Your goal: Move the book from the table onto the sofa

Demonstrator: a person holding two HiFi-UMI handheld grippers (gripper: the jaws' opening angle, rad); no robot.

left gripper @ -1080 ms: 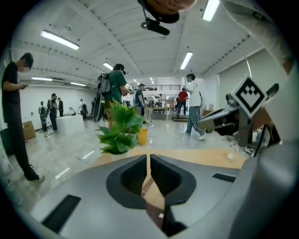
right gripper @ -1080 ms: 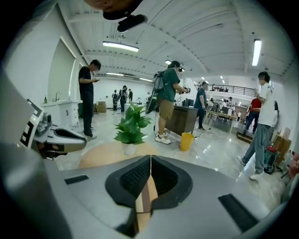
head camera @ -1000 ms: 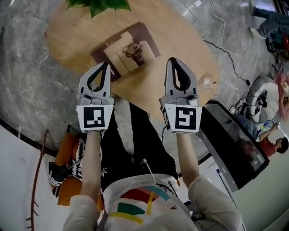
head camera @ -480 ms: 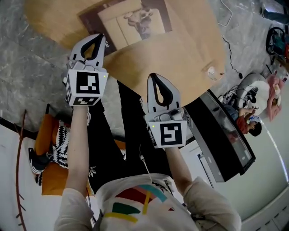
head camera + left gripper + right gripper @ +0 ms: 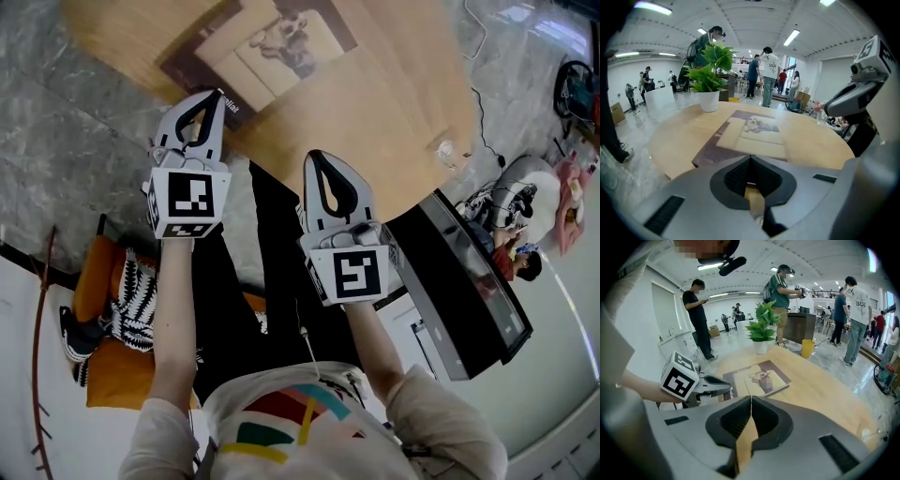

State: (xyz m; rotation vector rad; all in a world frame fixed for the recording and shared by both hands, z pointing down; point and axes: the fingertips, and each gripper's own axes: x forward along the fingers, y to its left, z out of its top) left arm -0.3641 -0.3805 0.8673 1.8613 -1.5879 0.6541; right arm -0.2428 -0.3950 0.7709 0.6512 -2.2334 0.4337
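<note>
While both grippers point down toward the wooden table [image 5: 375, 103], the head view shows the book [image 5: 267, 52] lying flat on the far left part of it, cover up. The left gripper [image 5: 214, 97] has its tip just at the near left corner of the book; whether it touches the cover I cannot tell. The right gripper [image 5: 315, 156] is nearer to the person, over the near edge of the table, well apart from the book. Its two jaws meet in one point. An orange seat [image 5: 98, 300] with a black-and-white patterned cushion stands on the floor at the near left.

From the left gripper view, the left gripper [image 5: 750, 157] has its jaws pressed together with nothing between them. The book [image 5: 752, 136] lies right beyond the tip, and a potted plant [image 5: 710, 70] stands at the far left of the table.

From the right gripper view, the right gripper [image 5: 751, 398] also has its jaws pressed together and empty. The book [image 5: 757, 379] lies farther on the table, and the left gripper [image 5: 729, 390] comes from the left to its near corner.
</note>
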